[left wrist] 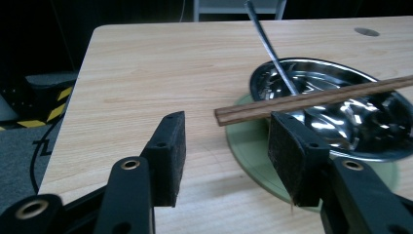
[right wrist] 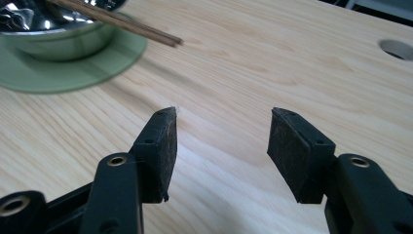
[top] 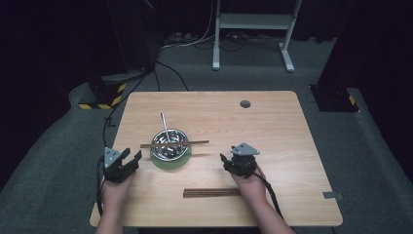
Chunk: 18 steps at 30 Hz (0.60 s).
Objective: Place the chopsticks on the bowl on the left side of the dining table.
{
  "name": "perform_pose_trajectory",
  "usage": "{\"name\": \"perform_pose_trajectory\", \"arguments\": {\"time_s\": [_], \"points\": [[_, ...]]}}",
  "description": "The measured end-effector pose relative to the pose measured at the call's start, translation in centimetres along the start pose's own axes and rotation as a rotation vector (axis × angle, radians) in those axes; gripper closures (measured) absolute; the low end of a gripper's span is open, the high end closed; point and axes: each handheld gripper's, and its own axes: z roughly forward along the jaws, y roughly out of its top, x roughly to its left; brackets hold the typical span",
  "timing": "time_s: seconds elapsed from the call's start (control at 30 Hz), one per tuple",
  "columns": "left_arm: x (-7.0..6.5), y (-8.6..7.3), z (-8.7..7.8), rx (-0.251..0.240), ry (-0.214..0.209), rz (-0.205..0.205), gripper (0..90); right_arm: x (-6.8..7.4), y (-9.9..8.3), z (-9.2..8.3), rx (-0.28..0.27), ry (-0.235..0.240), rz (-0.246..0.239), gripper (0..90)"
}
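Glossy metal bowl [top: 169, 145] and spoon [top: 165, 126], dark wooden chopsticks [top: 174, 144], matt pale wood-grain table [top: 272, 122].

You're in a lab or recording studio: black curtains [top: 58, 39] ring a grey carpet [top: 370, 161], cables [top: 195, 41] trail across it, hazard-striped equipment bases [top: 104, 92] sit beside the wooden surface [top: 272, 136], and a white frame stand [top: 253, 29] waits behind.

A bowl [top: 169, 145] sits on a plate [top: 170, 161] left of the table's [top: 272, 126] middle — one pair of chopsticks [top: 174, 144] lies across its rim, a spoon [top: 164, 126] leans inside. Another pair of chopsticks [top: 210, 193] lies nearer the front edge — right of the bowl.
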Motion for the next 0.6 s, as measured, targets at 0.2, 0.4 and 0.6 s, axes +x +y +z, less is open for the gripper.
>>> {"name": "perform_pose_trajectory", "arguments": {"time_s": [0.2, 0.4, 0.6], "points": [[-1.9, -0.8, -1.2, 0.054, -0.028, 0.055, 45.6, -2.8, -2.2, -2.8, -0.002, -0.039, 0.024, 43.4], [-4.1, -2.3, -1.2, 0.141, -0.058, 0.086, 42.2, -6.6, -4.9, -5.6, 0.011, -0.085, 0.076, 42.6], [-4.7, -4.4, -1.8, 0.253, -0.053, 0.098, 38.5, -10.7, -8.5, -7.9, 0.087, -0.153, 0.121, 39.9]]}}
